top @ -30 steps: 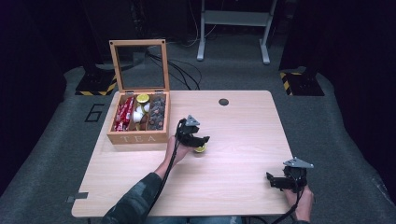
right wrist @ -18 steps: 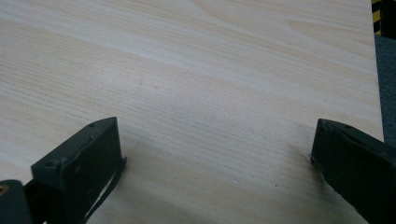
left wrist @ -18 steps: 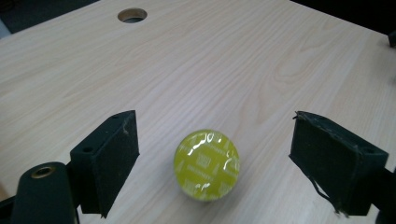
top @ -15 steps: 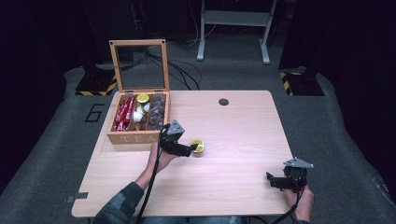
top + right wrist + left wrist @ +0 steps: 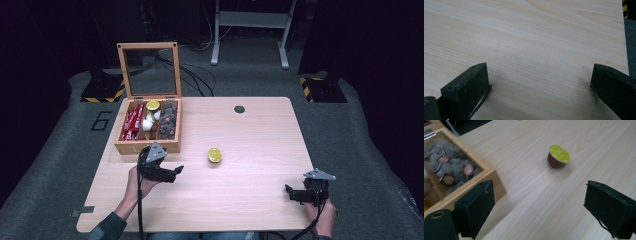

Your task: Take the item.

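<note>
A small brown capsule with a yellow lid (image 5: 215, 155) (image 5: 558, 156) stands alone on the light wooden table (image 5: 250, 135). My left gripper (image 5: 172, 171) (image 5: 544, 212) is open, a short way to the capsule's left and nearer the person, with nothing between its jaws. A wooden box (image 5: 148, 145) (image 5: 489, 175) with its glass lid raised sits at the table's left; it holds red sachets, a yellow-lidded capsule and dark tea bags. My right gripper (image 5: 291, 194) (image 5: 541, 92) hovers open over bare wood by the front right corner.
A dark round grommet (image 5: 239, 109) is set into the table near its far edge. Beyond the table, cables (image 5: 192, 75) lie on the grey floor, along with a metal stand's base (image 5: 250, 37) and black-yellow hazard tape (image 5: 320, 85).
My left gripper has let go of the yellow-lidded capsule and drawn back to the left and toward the person. The capsule stays on the table. The right gripper has not moved.
</note>
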Action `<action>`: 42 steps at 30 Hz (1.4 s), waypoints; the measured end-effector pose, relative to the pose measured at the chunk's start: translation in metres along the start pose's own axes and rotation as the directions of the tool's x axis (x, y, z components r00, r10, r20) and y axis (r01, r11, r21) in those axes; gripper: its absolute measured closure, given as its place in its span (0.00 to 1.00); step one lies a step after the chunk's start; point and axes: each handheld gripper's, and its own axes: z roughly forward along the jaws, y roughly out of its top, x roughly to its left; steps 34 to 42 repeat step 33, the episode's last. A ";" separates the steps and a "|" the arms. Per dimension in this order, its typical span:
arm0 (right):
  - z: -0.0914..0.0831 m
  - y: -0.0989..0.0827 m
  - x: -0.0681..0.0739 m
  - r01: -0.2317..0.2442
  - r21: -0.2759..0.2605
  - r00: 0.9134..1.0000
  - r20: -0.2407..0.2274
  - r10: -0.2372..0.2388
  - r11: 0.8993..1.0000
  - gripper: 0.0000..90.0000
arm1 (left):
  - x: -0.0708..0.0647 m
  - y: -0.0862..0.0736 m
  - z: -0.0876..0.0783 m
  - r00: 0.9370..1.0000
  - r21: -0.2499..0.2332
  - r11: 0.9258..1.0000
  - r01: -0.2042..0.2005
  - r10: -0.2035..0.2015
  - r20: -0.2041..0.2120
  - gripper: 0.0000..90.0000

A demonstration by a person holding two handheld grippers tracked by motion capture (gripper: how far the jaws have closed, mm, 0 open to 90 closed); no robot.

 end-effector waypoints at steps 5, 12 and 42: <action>0.000 0.000 0.000 -0.003 0.002 1.000 0.001 0.003 1.000 0.01 | 0.010 -0.024 -0.018 0.998 0.008 0.999 0.035 -0.034 -0.047 0.09; 0.000 0.000 0.000 -0.004 0.001 1.000 0.003 0.004 1.000 0.01 | 0.022 -0.062 -0.034 0.991 0.059 0.994 0.092 -0.086 -0.101 0.05; 0.000 0.000 -0.001 -0.016 0.004 1.000 0.004 0.016 1.000 0.00 | 0.058 -0.142 -0.042 0.960 0.147 0.957 0.248 -0.223 -0.170 0.00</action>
